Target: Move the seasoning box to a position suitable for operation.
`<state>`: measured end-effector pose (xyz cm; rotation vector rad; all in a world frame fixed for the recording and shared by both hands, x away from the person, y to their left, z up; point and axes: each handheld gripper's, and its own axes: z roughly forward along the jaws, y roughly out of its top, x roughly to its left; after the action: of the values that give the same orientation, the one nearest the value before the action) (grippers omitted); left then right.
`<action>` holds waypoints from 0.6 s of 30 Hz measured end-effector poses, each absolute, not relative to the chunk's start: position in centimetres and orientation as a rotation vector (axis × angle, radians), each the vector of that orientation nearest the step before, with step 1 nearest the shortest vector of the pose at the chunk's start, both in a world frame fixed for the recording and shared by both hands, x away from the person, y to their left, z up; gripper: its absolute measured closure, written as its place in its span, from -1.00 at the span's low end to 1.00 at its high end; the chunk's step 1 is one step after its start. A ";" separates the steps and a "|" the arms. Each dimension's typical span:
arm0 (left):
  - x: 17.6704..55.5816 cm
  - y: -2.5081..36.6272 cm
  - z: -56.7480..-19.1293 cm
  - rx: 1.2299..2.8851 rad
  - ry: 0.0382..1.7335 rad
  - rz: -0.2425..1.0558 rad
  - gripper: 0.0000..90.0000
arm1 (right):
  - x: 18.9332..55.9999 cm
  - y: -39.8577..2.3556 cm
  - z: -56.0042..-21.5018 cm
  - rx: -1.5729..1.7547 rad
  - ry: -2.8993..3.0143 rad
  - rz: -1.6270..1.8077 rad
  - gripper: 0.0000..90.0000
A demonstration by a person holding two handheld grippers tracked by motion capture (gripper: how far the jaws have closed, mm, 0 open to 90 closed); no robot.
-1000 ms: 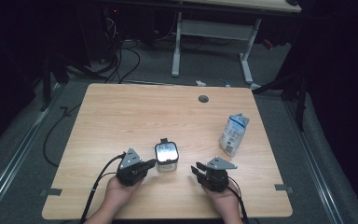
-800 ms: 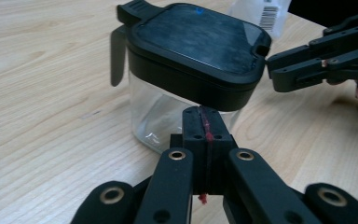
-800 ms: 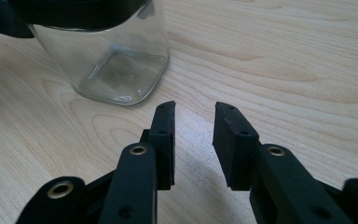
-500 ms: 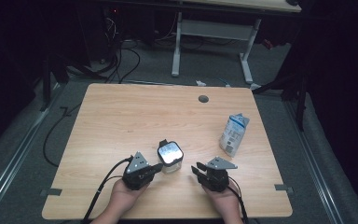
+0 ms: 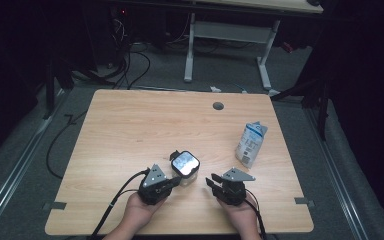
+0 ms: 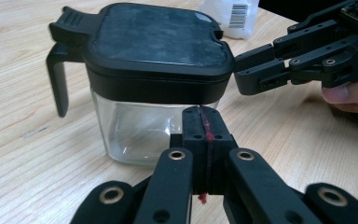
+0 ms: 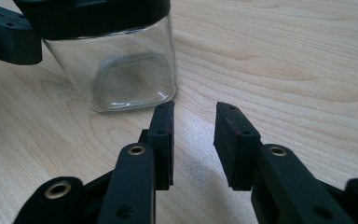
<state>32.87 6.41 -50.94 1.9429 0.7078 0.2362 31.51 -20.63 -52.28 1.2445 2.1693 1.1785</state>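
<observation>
Each tool is matte black, built of linked bars pinned with brass-ringed rivets and small screws. The left tool (image 6: 200, 140) carries a streak of red fibre along the seam between its pads. The right tool (image 7: 193, 135) has flat rectangular pads. Each bears a grey three-cornered plate and a black trailing cable.

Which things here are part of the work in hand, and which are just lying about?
In the work:
glass jar with black lid
left gripper, shut, just short of the jar
right gripper, open beside it

Lying about:
white carton
table's grommet hole
</observation>
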 end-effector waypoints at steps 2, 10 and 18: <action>32.9 6.2 -50.9 1.943 0.702 0.235 0.99 | 31.5 -20.7 -52.3 1.244 2.170 1.176 0.52; 32.6 7.8 -50.5 1.945 0.686 0.274 0.82 | 31.6 -20.8 -52.3 1.243 2.171 1.175 0.48; 34.5 10.8 -48.7 1.888 0.777 0.321 0.80 | 31.7 -20.7 -52.2 1.250 2.156 1.185 0.50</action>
<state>34.50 10.76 -48.68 1.8880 0.7768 0.3215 31.66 -20.72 -52.20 1.2503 2.1557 1.1852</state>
